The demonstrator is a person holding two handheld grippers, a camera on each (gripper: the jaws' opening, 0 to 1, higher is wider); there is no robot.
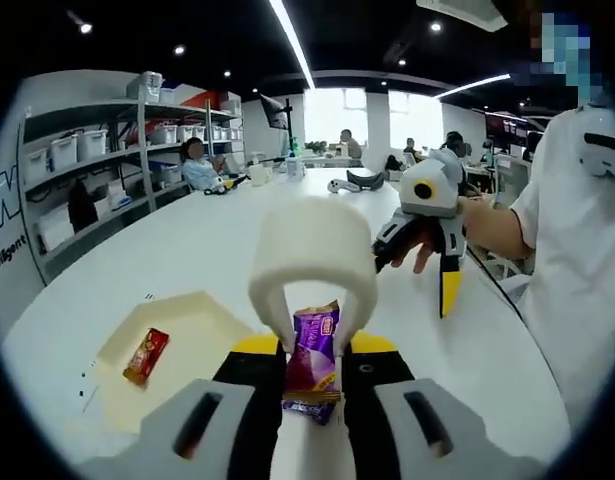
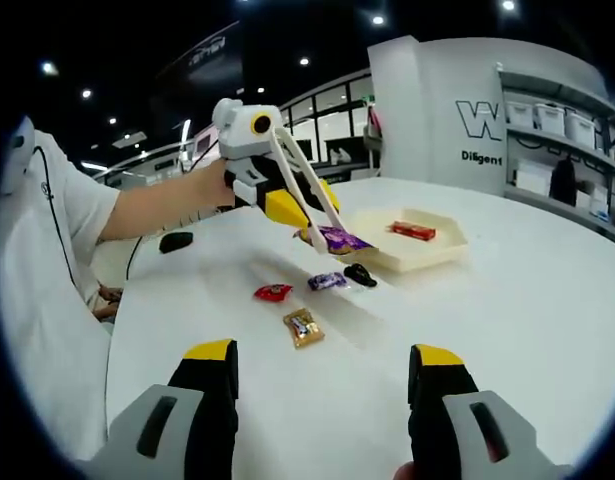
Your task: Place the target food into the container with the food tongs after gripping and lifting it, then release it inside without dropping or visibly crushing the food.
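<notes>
Your left tool [image 1: 315, 375] clamps the white tongs [image 1: 314, 262], which pinch a purple candy [image 1: 315, 360] above the surface [image 1: 207, 250], beside the tray [image 1: 202, 315]. Your right tool [image 2: 322, 395] gapes wide, empty.

Bright ceiling strip lights [image 1: 292, 45], glare at windows [image 1: 332, 115], fisheye-bent edges, soft focus

Setting: open-plan office or demo lab. Large white table [image 1: 217, 250] runs the length of the room. Metal shelving [image 1: 107, 160] along one wall carries rows of white storage bins [image 1: 77, 148]. White wall panel bears printed lettering [image 2: 482, 125], partly cut off. Dark ceiling with recessed spotlights and a long linear light strip [image 1: 292, 45]. Several people [image 1: 199, 165] sit at the far end near bright windows [image 1: 332, 118]. A monitor [image 1: 277, 112] stands there.
</notes>
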